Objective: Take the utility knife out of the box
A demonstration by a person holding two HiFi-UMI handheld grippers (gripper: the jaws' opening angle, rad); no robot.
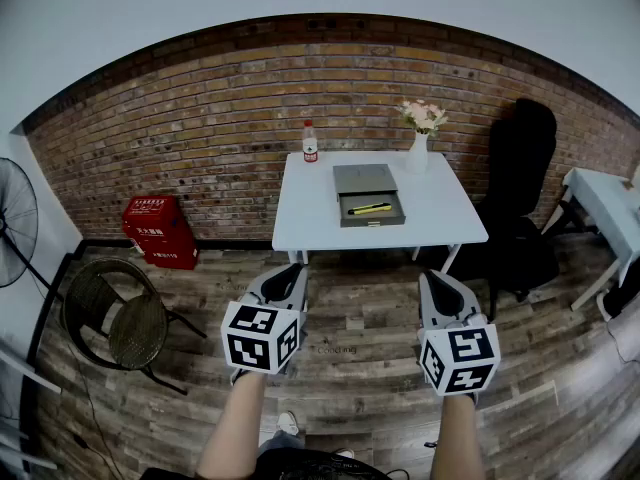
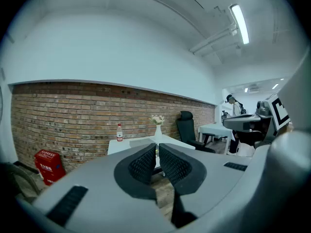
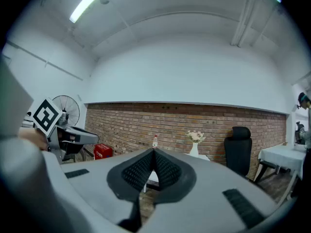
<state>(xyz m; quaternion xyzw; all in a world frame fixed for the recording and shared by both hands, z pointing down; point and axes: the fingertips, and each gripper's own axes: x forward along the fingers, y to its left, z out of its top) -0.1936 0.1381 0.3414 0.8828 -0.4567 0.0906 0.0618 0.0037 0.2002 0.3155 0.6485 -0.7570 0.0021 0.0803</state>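
The yellow utility knife (image 1: 370,208) lies inside an open grey box (image 1: 371,220), whose lid (image 1: 364,178) lies flat behind it, on a white table (image 1: 300,218) by the brick wall. Both grippers hang over the wooden floor well short of the table, pointing toward it. My left gripper (image 1: 290,271) has its jaws together with nothing between them, and its ribbed pads (image 2: 146,163) nearly meet. My right gripper (image 1: 432,278) is shut and empty too, its pads (image 3: 165,169) touching at the tip. The knife does not show in either gripper view.
A water bottle (image 1: 310,142) and a white vase of flowers (image 1: 420,133) stand at the table's back edge. A black office chair (image 1: 522,193) is right of the table, with another white table (image 1: 605,200) beyond. A red box (image 1: 155,230), a wicker chair (image 1: 118,320) and a fan (image 1: 14,220) are at left.
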